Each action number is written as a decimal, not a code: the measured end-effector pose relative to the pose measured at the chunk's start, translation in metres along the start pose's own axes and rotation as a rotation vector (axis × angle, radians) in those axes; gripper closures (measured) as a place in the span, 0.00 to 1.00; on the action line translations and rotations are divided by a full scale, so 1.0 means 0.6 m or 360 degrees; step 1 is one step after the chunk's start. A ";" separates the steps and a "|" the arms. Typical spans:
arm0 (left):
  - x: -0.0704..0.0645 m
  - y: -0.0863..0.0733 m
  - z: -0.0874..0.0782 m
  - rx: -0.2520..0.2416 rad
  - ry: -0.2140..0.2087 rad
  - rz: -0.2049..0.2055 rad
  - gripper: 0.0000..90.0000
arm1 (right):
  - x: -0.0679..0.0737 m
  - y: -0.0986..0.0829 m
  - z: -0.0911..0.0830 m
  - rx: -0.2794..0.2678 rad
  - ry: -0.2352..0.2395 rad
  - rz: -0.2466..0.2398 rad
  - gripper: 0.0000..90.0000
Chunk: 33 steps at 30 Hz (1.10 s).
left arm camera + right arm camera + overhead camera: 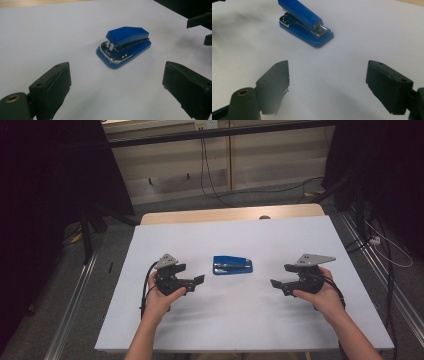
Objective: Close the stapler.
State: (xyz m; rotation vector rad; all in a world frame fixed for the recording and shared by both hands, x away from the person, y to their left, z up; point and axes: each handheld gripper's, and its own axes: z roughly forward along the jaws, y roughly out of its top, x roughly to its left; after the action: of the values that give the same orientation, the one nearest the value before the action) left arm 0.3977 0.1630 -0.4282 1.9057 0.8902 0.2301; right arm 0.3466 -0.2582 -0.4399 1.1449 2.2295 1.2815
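A small blue plastic stapler (232, 265) with a glossy wedge-shaped top arm and a bright chromed metal channel between arm and base is lying flat near the middle of the white matte table covering (240, 320), its long axis running left to right. In the left gripper view the stapler (124, 46) is sitting ahead of the jaws, untouched, and the right gripper view is showing the stapler (305, 22) from its other end, likewise apart from the jaws. The left gripper (196, 282) is hovering just left of the stapler, slightly nearer the person, with its black rubber-padded jaws spread wide and holding nothing; the right gripper (276, 285) is waiting farther off to the right, its jaws equally wide and empty. This appears to be the approach step, before any grasp. The next move probably calls for bringing one gripper in to straddle the stapler's narrow sides squarely, since the smooth plastic could slip under a skewed pinch. Beyond the covering's far edge, a strip of pale wooden tabletop (230, 214) is showing.
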 end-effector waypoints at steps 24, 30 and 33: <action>0.004 -0.036 -0.074 -0.0088 -0.0003 0.0083 0.09 | 0.023 -0.063 -0.078 -0.0076 -0.0029 0.0021 0.21; 0.009 -0.046 -0.093 -0.0099 -0.0006 0.0091 0.09 | 0.026 -0.068 -0.081 -0.0070 -0.0034 0.0014 0.21; 0.013 -0.052 -0.099 -0.0078 0.0022 0.0082 0.09 | 0.031 -0.066 -0.079 -0.0075 -0.0023 -0.0009 0.19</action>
State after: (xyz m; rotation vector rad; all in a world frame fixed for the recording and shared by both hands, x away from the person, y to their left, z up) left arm 0.3581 0.2179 -0.4264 1.8850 0.8384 0.2940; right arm 0.2867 -0.2819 -0.4452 1.1268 2.1791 1.3121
